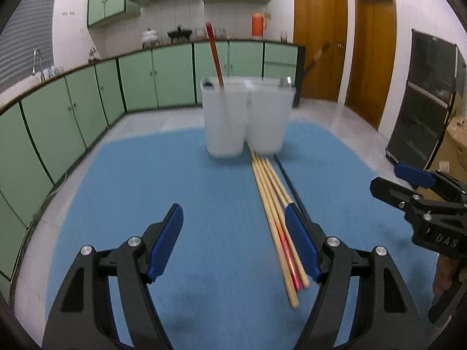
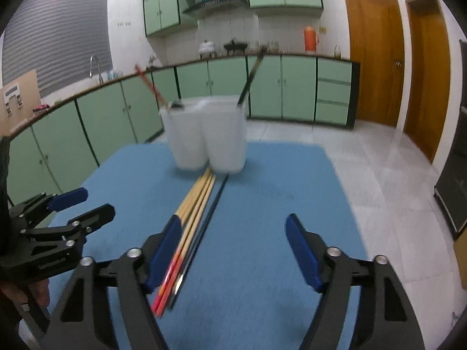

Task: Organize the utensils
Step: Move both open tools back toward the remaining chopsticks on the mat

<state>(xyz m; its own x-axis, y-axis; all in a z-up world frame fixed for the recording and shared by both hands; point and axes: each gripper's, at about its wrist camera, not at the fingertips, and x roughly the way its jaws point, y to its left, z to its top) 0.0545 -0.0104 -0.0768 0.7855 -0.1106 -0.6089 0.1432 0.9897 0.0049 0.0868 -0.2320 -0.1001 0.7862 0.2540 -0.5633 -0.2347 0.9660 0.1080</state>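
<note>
Two white cups stand side by side on the blue mat (image 1: 146, 204). The left cup (image 1: 224, 119) holds a red chopstick (image 1: 214, 55). The right cup (image 1: 268, 119) holds a dark chopstick (image 2: 251, 78). Several wooden chopsticks (image 1: 271, 204) and a thin black one lie on the mat in front of the cups, also in the right wrist view (image 2: 195, 204). My left gripper (image 1: 233, 233) is open and empty, the pile by its right finger. My right gripper (image 2: 233, 239) is open and empty, the pile by its left finger.
Green kitchen cabinets (image 1: 87, 110) run behind the table. Wooden doors (image 1: 318, 38) stand at the back right. A dark cabinet (image 1: 420, 99) stands at the right. The right gripper shows at the right edge of the left wrist view (image 1: 408, 186).
</note>
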